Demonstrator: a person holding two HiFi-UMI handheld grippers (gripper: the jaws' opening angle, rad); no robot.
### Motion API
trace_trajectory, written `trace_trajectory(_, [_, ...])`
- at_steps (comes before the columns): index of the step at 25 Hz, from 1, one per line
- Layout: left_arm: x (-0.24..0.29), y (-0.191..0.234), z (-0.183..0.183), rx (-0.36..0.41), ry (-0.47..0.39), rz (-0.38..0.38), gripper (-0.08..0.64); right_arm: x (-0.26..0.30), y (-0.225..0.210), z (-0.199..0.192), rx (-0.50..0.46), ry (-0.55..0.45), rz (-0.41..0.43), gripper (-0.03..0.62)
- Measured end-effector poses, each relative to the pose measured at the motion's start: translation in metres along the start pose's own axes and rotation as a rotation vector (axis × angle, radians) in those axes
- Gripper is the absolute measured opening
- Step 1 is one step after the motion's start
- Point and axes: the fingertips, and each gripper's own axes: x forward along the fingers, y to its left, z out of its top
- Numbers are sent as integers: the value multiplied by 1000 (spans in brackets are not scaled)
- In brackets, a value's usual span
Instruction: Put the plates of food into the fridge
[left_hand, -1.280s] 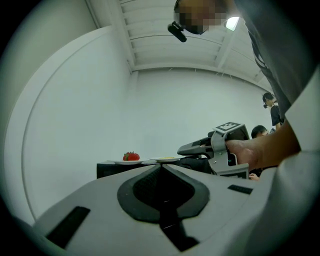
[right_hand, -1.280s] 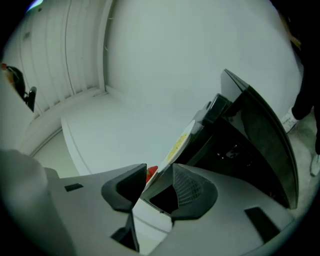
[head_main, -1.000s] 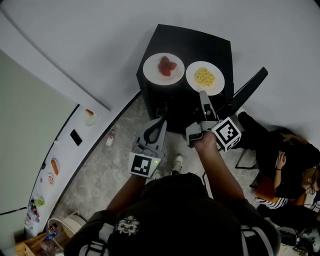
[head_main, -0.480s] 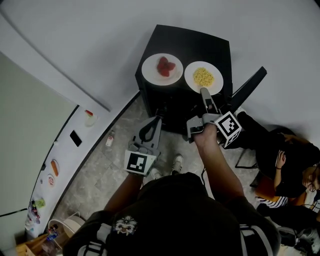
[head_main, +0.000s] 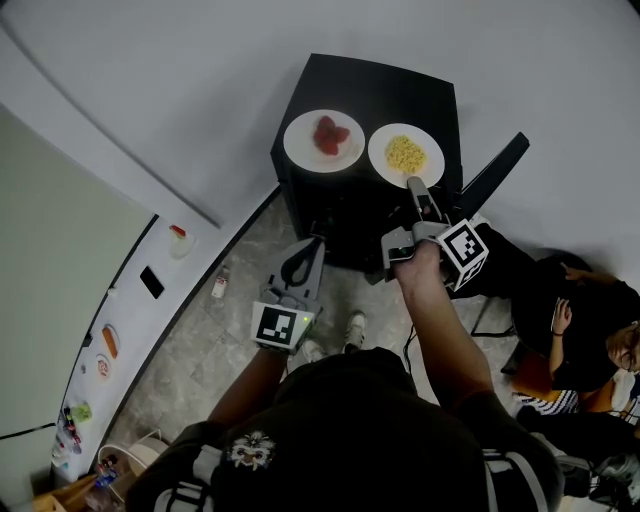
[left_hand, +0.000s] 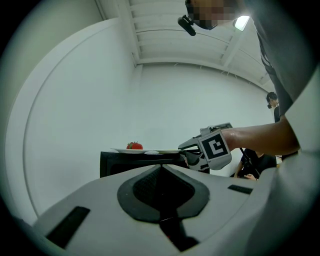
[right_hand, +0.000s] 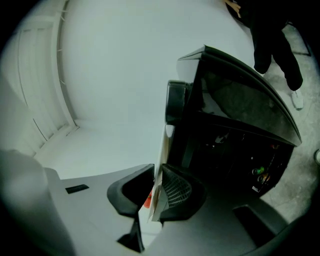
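Two white plates stand on top of a black fridge (head_main: 360, 85): one with red food (head_main: 323, 139), one with yellow noodles (head_main: 405, 155). My right gripper (head_main: 413, 185) reaches the noodle plate's near rim. In the right gripper view the plate's thin white rim (right_hand: 162, 150) runs between the jaws of that gripper (right_hand: 156, 172), which are closing and pinch it. My left gripper (head_main: 312, 243) hangs lower, in front of the fridge, shut with nothing in it. The left gripper view shows the left gripper (left_hand: 161, 167), the red food plate (left_hand: 134, 148) edge-on and the right gripper (left_hand: 187, 152) beside it.
A black panel (head_main: 495, 175) leans out at the fridge's right side. A person (head_main: 590, 320) sits on the floor to the right. A white counter (head_main: 150, 320) with small items runs along the left, and a bottle (head_main: 220, 280) stands on the stone floor beside it.
My right gripper has edged forward onto the noodle plate's near rim. The left gripper has stayed low in front of the fridge, almost still.
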Motion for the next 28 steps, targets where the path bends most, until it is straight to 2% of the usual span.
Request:
trace_trajectory(7, [-12, -4, 1, 1, 1, -3, 23, -16, 3, -3, -19, -11, 12, 35])
trace_trajectory(15, [-2, 3, -7, -20, 24, -1, 23, -19, 3, -11, -17, 24, 39, 34])
trace_trajectory(23, [-18, 4, -28, 7, 87, -7, 23, -66, 1, -35, -41, 59, 76, 34])
trace_trajectory(28, [-23, 2, -26, -23, 52, -16, 23, -94, -18, -58, -33, 103, 55, 34])
